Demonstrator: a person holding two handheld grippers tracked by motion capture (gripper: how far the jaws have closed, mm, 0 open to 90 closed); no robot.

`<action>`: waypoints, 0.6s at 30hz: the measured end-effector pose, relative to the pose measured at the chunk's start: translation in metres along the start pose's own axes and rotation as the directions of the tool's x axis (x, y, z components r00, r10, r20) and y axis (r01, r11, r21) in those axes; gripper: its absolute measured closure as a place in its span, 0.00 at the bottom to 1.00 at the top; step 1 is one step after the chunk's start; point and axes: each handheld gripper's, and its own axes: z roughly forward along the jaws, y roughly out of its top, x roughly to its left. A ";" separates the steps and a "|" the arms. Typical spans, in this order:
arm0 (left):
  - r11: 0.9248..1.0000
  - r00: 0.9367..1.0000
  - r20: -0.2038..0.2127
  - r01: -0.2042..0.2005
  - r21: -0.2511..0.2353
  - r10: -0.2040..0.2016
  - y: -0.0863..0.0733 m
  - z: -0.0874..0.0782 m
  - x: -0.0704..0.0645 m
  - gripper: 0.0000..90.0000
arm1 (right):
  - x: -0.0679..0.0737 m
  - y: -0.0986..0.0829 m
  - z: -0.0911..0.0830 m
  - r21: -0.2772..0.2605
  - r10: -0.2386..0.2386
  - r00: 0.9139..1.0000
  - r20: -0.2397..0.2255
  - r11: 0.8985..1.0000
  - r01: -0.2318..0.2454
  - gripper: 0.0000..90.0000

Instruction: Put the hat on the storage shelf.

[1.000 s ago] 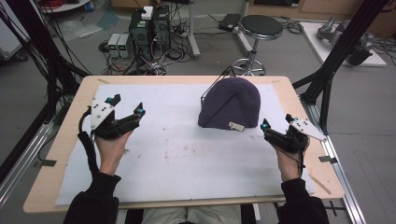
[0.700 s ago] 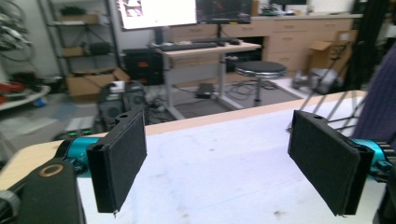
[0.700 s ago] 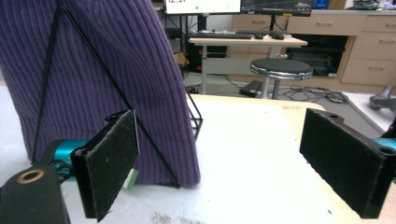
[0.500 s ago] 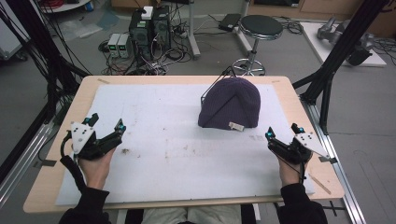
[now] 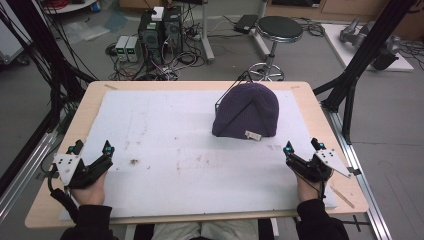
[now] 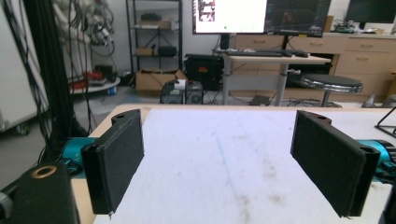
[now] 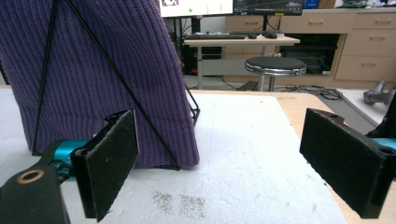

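Pulling back toward the person's edge of the surface [image 5: 165, 125], the left tongs [image 5: 91, 148] and right tongs [image 5: 301, 146] now rest wide apart and empty, so the purple hat [image 5: 246, 111], standing on its wire stand ahead of the right tongs, seems finished with.

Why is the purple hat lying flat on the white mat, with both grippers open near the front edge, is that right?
Not flat. The purple hat stands propped on a black wire stand, as the right gripper view shows. Both the left gripper and right gripper are open, near the front edge.

Grey floor strewn with cables [image 5: 165, 60] — a round black stool [image 5: 278, 28], wooden drawers [image 7: 362, 42] behind.
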 end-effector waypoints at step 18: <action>0.999 0.999 -0.004 -0.034 0.021 0.034 -0.005 -0.001 0.000 0.21 | -0.002 -0.001 0.002 -0.007 -0.001 1.000 -0.010 1.000 0.001 0.12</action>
